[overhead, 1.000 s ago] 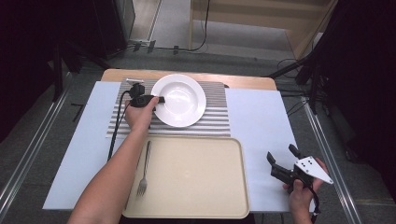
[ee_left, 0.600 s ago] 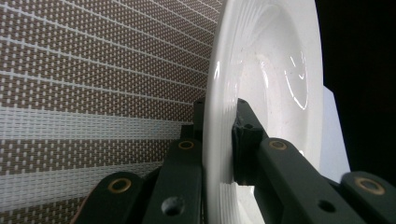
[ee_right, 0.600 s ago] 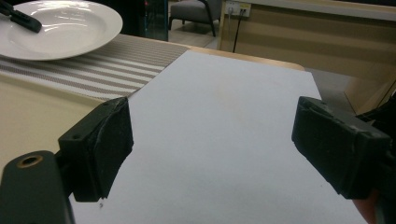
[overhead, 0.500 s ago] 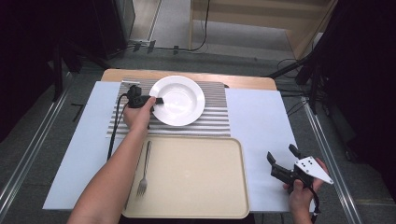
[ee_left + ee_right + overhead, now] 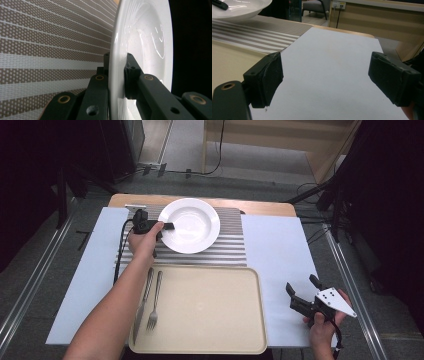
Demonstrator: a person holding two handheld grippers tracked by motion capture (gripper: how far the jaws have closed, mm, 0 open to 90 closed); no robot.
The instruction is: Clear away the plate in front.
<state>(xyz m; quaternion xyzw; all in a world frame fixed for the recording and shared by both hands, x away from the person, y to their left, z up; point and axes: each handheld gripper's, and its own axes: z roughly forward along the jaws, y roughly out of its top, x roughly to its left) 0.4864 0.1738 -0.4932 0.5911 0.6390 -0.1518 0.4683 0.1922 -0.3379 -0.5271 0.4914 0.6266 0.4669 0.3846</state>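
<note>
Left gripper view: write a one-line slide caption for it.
Left tool clamped on the rim of a white plate, one jaw on each face, above a striped placemat.

Right gripper [image 5: 324, 77] jaws wide apart, pale blue sheet [image 5: 332, 62] beneath

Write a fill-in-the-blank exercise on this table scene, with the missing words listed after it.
1. The left gripper is shut on the rim of the white ____.
2. The plate sits over a ____ placemat.
3. The fork and the knife lie at the left edge of the beige ____.
4. The right gripper, off to the right of the tray, has its jaws ____.

Missing words: plate; striped; tray; open
</note>
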